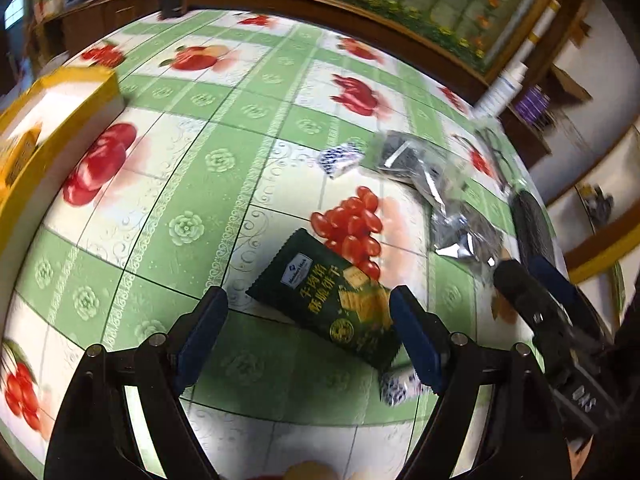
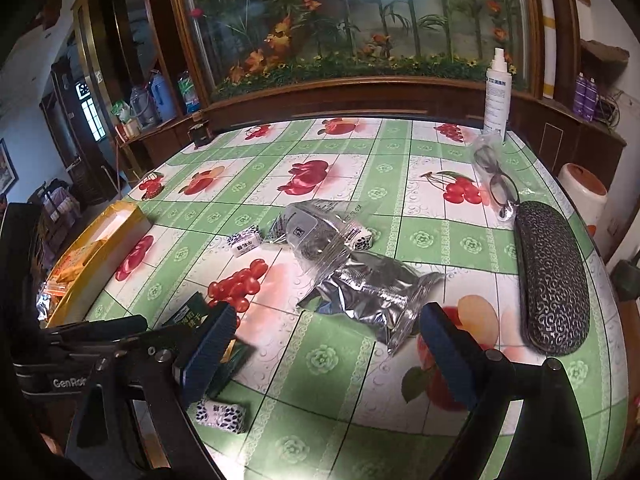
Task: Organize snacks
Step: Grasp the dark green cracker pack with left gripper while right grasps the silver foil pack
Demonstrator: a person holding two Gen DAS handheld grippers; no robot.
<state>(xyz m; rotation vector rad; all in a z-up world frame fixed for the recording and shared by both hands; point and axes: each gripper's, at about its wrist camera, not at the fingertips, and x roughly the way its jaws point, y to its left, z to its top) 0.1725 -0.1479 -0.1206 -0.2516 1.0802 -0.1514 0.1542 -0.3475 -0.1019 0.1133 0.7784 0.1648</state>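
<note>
A dark green cracker packet (image 1: pixel 332 300) lies flat on the fruit-print tablecloth, between the fingers of my open left gripper (image 1: pixel 308 304), which hovers just over it. It also shows in the right wrist view (image 2: pixel 192 312), partly hidden by my finger. My right gripper (image 2: pixel 324 320) is open and empty above the cloth, near a silver foil pack (image 2: pixel 372 292). Another silver pack (image 2: pixel 316 228) lies behind it. Small blue-and-white candy packets (image 2: pixel 220 414) (image 2: pixel 245 240) (image 1: pixel 340 158) lie scattered. A yellow box (image 2: pixel 96 248) with snacks in it stands at the left edge.
A patterned glasses case (image 2: pixel 554 276), glasses in a clear bag (image 2: pixel 494 176) and a white spray bottle (image 2: pixel 497 92) sit at the right side of the table. A wooden-framed aquarium (image 2: pixel 360 20) lines the far edge. The right gripper's body (image 1: pixel 552 320) shows beside my left one.
</note>
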